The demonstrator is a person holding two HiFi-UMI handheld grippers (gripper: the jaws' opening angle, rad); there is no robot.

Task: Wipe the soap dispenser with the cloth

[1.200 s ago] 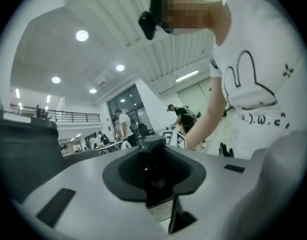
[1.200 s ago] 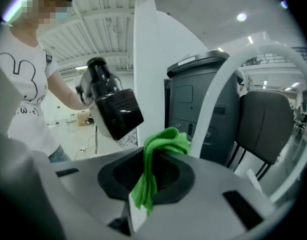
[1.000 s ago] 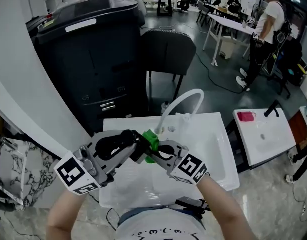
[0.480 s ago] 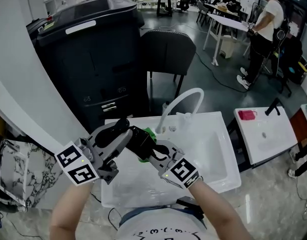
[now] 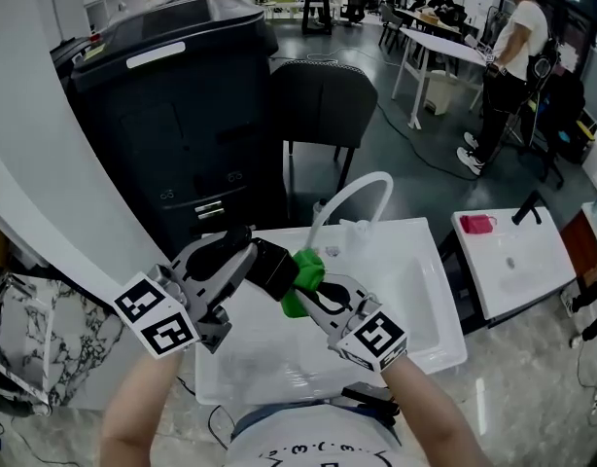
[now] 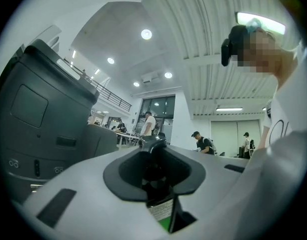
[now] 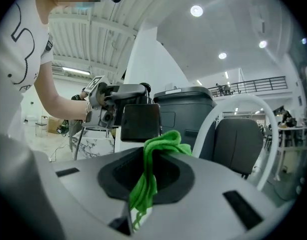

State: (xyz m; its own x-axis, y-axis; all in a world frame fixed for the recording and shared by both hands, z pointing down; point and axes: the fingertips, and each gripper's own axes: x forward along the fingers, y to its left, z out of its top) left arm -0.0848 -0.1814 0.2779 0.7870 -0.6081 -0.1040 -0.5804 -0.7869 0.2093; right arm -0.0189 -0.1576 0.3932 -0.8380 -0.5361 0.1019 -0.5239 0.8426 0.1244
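Observation:
My left gripper (image 5: pixel 252 263) is shut on a black soap dispenser (image 5: pixel 272 269) and holds it in the air over the white sink (image 5: pixel 420 290). The green cloth (image 5: pixel 303 278) is pinched in my shut right gripper (image 5: pixel 316 295) and bunched against the dispenser's right side. In the right gripper view the cloth (image 7: pixel 161 144) hangs out of the jaws just below the dark, flat-sided dispenser (image 7: pixel 140 122), with the left gripper (image 7: pixel 113 106) behind it. In the left gripper view the dispenser (image 6: pixel 152 159) fills the jaws, and a sliver of the cloth (image 6: pixel 166 225) shows under it.
A white curved faucet (image 5: pixel 352 202) rises at the sink's back edge. A tall black bin (image 5: pixel 172 115) and a dark chair (image 5: pixel 323 105) stand behind the sink. A second white basin (image 5: pixel 517 270) with a pink item (image 5: pixel 478 225) lies at the right. People stand far back right (image 5: pixel 517 47).
The right gripper has risen with the cloth, which now shows more beside the dispenser. The left gripper has rolled a little, still shut on the dispenser.

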